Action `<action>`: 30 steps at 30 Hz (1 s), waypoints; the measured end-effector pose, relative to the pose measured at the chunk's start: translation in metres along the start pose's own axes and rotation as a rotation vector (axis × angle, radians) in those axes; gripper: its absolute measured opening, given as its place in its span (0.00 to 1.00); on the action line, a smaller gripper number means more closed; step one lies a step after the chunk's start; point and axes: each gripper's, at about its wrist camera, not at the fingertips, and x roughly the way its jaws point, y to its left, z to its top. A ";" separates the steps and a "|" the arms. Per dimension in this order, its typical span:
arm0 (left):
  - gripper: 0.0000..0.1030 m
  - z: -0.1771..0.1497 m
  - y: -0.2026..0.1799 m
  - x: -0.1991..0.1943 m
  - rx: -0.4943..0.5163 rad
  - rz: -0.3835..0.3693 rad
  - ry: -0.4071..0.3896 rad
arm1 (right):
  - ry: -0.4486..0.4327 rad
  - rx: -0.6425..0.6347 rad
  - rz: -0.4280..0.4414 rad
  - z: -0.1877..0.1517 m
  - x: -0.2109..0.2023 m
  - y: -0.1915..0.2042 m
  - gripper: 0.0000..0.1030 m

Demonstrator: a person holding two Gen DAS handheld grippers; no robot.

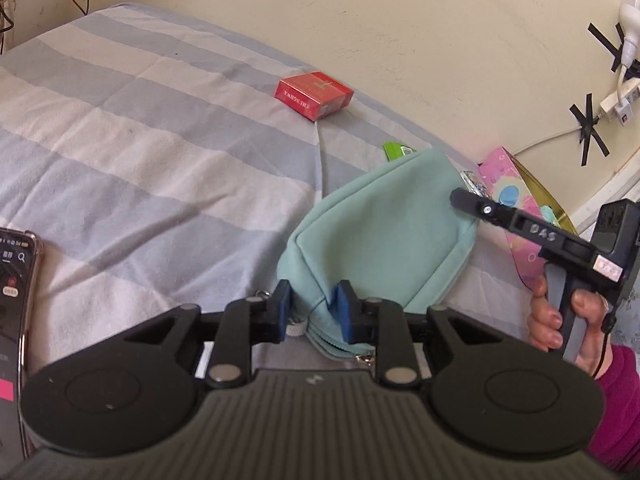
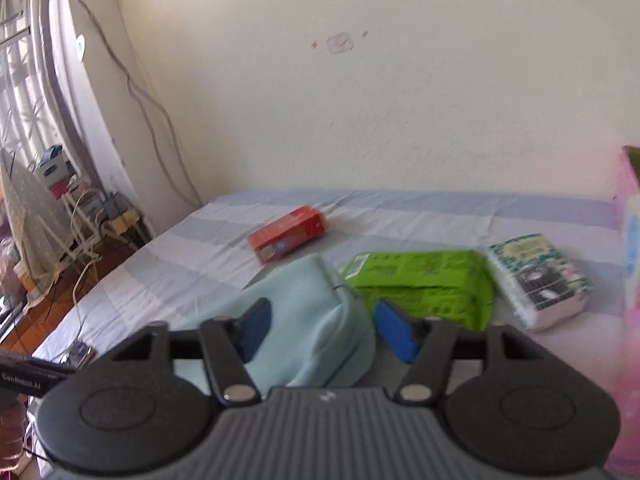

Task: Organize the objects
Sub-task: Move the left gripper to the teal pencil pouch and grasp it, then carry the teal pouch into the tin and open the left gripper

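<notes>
Left wrist view: left claw (image 1: 313, 310) is clamped on the near corner of the teal pouch (image 1: 380, 224), pads pinching a fold of cloth by the zipper end; the pouch lies on the bed (image 1: 120, 140), right of centre. Risk: the pinch takes only a thin fold, so a lift could let the cloth slip out or tip the pouch so it sags and spills if the zipper is open — cannot tell whether it is. The right claw (image 1: 460, 196) comes in from the right over the pouch's far corner, hand (image 1: 560, 320) below it; the two tools are near each other and could knock. Red box (image 1: 314, 96) sits far, well apart. A phone (image 1: 16, 280) is at the left edge, and the pink box (image 1: 516, 200) crowds the right, near the wall. Open room is left and far over the striped sheet. Right wrist view, blurred: right claw (image 2: 324, 328) stands apart around the pouch's (image 2: 304, 320) end, left pad at the cloth, right pad apparently clear, so not yet a grip; closing off-centre could shove it. Green pack (image 2: 424, 284) lies just beside the pouch on the right, book (image 2: 540, 276) further right; a sweep that way would drag them. Bed edge drops off left toward cables on the floor.
</notes>
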 end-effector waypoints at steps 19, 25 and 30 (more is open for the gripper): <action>0.26 0.040 -0.296 0.104 0.455 -0.248 -0.069 | -0.406 0.138 -0.545 -0.001 -0.240 -0.173 0.19; 0.28 0.033 -0.348 0.154 0.479 -0.157 -0.061 | -0.248 0.205 -0.596 0.045 -0.211 -0.243 0.30; 0.61 0.018 -0.361 0.153 0.563 0.037 -0.179 | -0.276 0.263 -0.613 0.046 -0.205 -0.263 0.41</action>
